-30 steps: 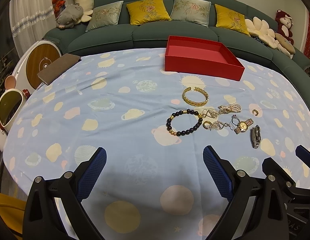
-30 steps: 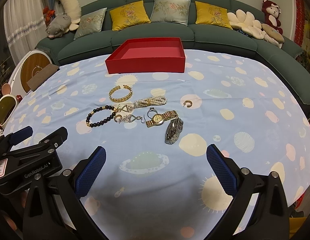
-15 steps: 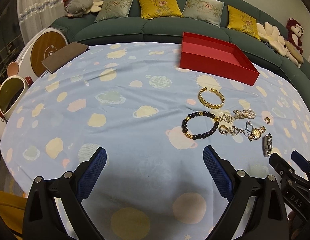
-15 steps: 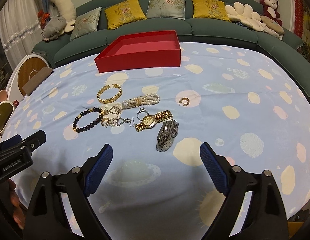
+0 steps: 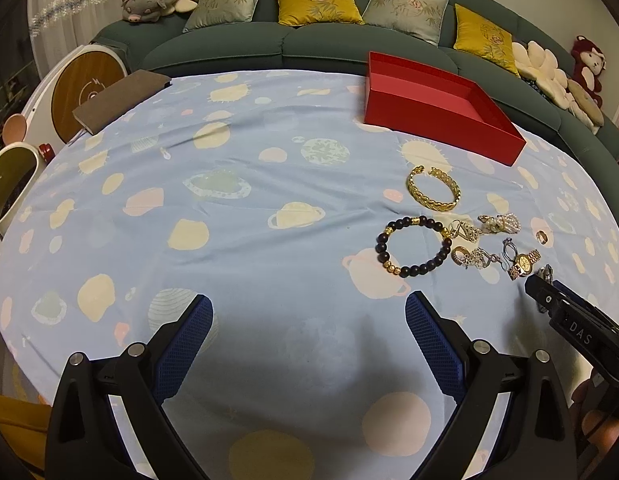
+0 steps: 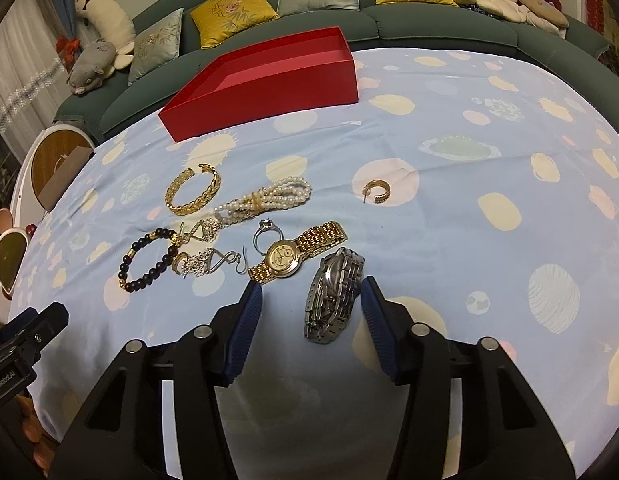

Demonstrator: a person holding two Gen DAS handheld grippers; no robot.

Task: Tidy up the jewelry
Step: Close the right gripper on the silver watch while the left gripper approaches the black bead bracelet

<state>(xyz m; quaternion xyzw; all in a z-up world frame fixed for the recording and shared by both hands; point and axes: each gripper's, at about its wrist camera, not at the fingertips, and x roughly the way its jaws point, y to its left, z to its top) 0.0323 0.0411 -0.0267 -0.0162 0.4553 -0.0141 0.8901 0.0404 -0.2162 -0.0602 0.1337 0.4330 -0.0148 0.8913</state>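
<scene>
On the blue planet-print cloth lies a cluster of jewelry: a gold bangle (image 6: 193, 196), a pearl bracelet (image 6: 269, 200), a black bead bracelet (image 6: 149, 260), a ring (image 6: 265, 234), a gold watch (image 6: 293, 256), a gold ear hoop (image 6: 377, 192) and a silver watch (image 6: 335, 292). My right gripper (image 6: 310, 283) is low over the cloth and its jaws are closing. The silver watch lies between them, and the left pad is still clear of it. My left gripper (image 5: 308, 298) stands open over bare cloth, left of the bead bracelet (image 5: 413, 246). An empty red box (image 6: 269, 80) sits behind the cluster.
A green sofa (image 5: 309, 40) with cushions and plush toys curves around the far side of the table. A brown notebook (image 5: 117, 100) lies at the table's far left edge, beside a white round appliance (image 5: 81, 88). Open cloth stretches left of the jewelry.
My right gripper has come forward and down onto the silver watch, and its jaws have narrowed around it. The left gripper has shifted a little, with the jewelry now further right in its view.
</scene>
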